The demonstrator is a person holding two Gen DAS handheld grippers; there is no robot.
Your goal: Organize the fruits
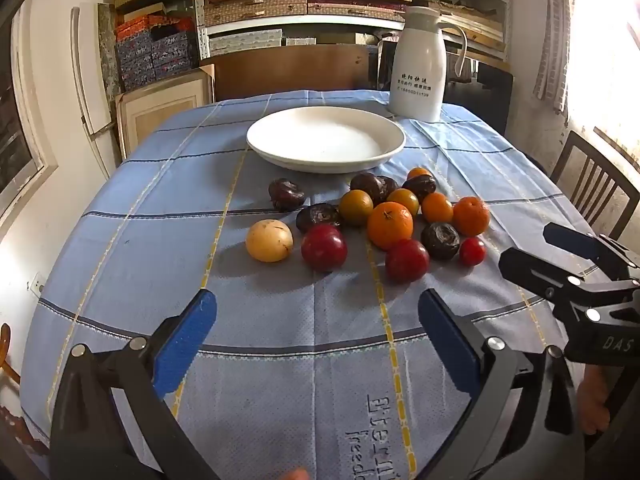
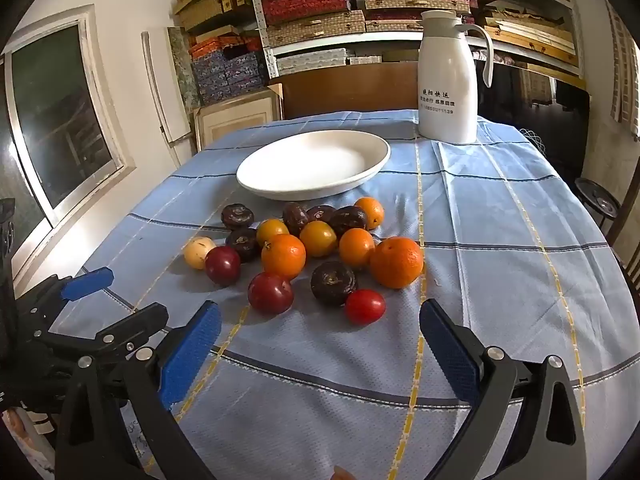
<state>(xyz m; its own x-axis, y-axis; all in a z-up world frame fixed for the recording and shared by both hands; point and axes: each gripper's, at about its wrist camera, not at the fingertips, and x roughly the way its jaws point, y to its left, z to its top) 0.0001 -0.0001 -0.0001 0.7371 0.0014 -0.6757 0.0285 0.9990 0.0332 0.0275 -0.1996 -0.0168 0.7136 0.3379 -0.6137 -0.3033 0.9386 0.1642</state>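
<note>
A cluster of fruit lies on the blue checked tablecloth (image 1: pixel 280 320): oranges (image 1: pixel 390 225), red plums (image 1: pixel 324 247), dark wrinkled passion fruits (image 1: pixel 286 195) and a pale yellow fruit (image 1: pixel 269 240). An empty white plate (image 1: pixel 326 138) sits behind them. My left gripper (image 1: pixel 318 320) is open and empty, a short way in front of the fruit. My right gripper (image 2: pixel 320 326) is open and empty, just in front of a small red tomato (image 2: pixel 365 306) and a big orange (image 2: pixel 396 262). The plate (image 2: pixel 314 164) lies beyond the fruit in this view too.
A white thermos jug (image 1: pixel 418 66) stands at the table's back right, behind the plate. Shelves of boxes fill the back wall. A wooden chair (image 1: pixel 596 188) stands at the right table edge. A window is on the left wall (image 2: pixel 60 120).
</note>
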